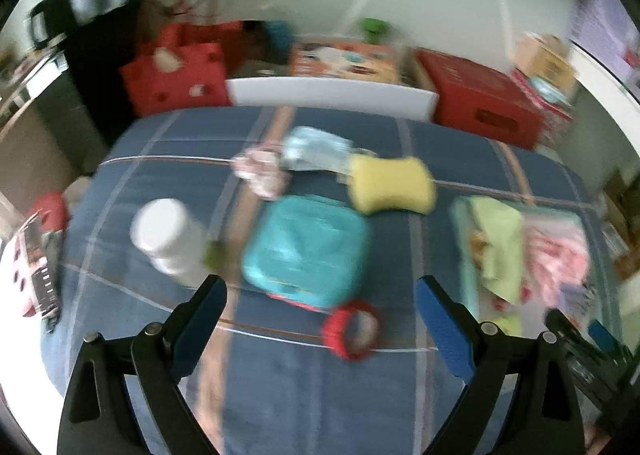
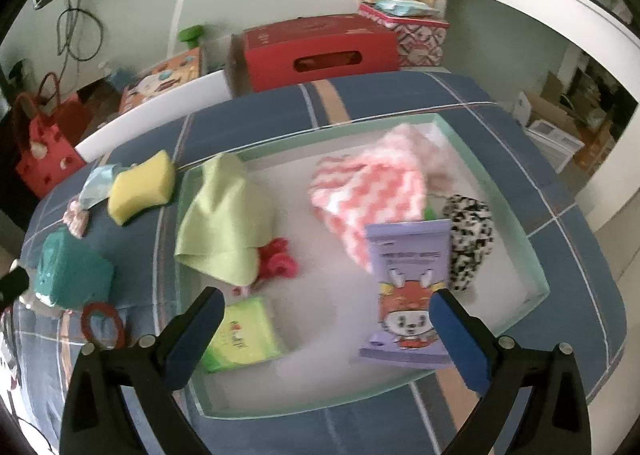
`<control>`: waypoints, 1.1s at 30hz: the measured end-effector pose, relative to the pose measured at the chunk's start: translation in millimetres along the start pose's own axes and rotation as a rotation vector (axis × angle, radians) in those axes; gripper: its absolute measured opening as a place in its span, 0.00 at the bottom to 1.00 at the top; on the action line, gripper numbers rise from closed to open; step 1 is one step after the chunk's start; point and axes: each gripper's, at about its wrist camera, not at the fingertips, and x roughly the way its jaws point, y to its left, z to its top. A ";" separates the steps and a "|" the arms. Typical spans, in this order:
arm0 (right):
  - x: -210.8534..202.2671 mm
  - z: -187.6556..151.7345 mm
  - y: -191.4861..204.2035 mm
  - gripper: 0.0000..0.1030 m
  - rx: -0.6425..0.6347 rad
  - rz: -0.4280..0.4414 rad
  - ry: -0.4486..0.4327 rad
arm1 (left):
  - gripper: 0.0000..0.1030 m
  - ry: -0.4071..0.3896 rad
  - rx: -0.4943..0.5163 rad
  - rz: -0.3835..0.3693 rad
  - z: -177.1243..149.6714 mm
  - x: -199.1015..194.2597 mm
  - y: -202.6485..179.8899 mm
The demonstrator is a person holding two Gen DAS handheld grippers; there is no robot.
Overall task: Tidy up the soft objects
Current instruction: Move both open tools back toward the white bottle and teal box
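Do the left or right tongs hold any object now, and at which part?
Nothing is held. The left tongs and the right tongs both stand open and empty.

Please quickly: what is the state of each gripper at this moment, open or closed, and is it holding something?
Left gripper: open, holding nothing, fingers spread above the teal box.
Right gripper: open, holding nothing, above the tray.

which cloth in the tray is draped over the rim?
The light green cloth: its upper corner laps over the tray rim on the sponge side. The pink-and-white zigzag cloth lies wholly inside, toward the far corner.
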 end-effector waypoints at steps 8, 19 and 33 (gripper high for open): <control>-1.8 -4.4 36.4 1.00 -0.075 0.048 0.003 | 0.92 0.011 -0.146 0.064 1.9 2.7 68.4; -8.2 -14.1 107.0 1.00 -0.211 0.159 0.015 | 0.92 0.039 -0.326 0.081 -7.8 9.4 139.2; 11.5 -29.0 183.0 1.00 -0.403 0.217 0.086 | 0.92 0.102 -0.355 0.073 -14.3 28.1 156.6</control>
